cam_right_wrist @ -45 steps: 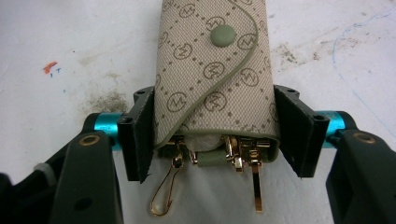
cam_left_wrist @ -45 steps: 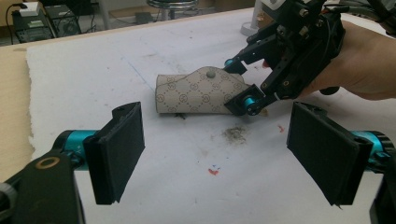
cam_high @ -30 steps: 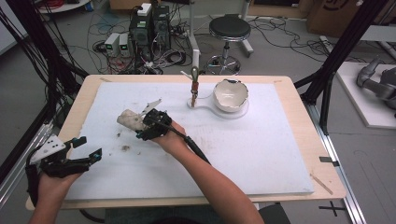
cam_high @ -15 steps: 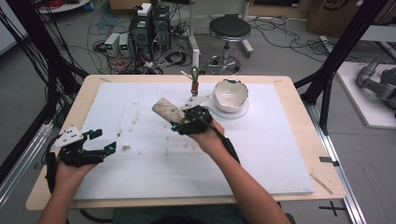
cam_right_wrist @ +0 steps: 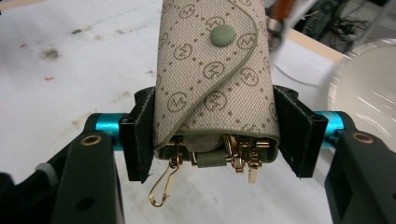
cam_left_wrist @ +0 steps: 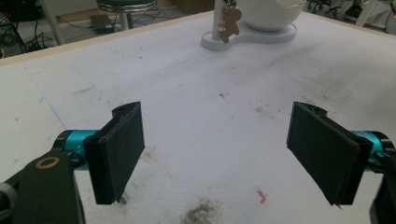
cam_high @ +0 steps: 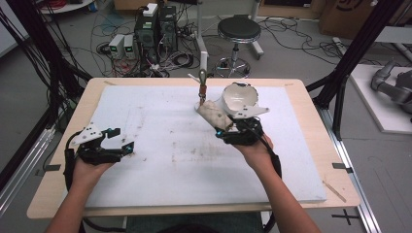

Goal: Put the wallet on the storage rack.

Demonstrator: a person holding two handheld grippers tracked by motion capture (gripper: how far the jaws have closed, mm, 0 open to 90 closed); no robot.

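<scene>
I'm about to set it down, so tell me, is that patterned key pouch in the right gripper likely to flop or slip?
The key pouch looks like soft woven fabric, so probably slightly squashy yet grippy. Its loose gold hooks dangle and may snag.

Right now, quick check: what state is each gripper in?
Left gripper: open, jaws wide apart, nothing between them, over the white mat.
Right gripper: shut on the patterned key pouch, near the white bowl.

White-covered table point(cam_high: 160, 145), bowl stand point(cam_high: 241, 112)
</scene>
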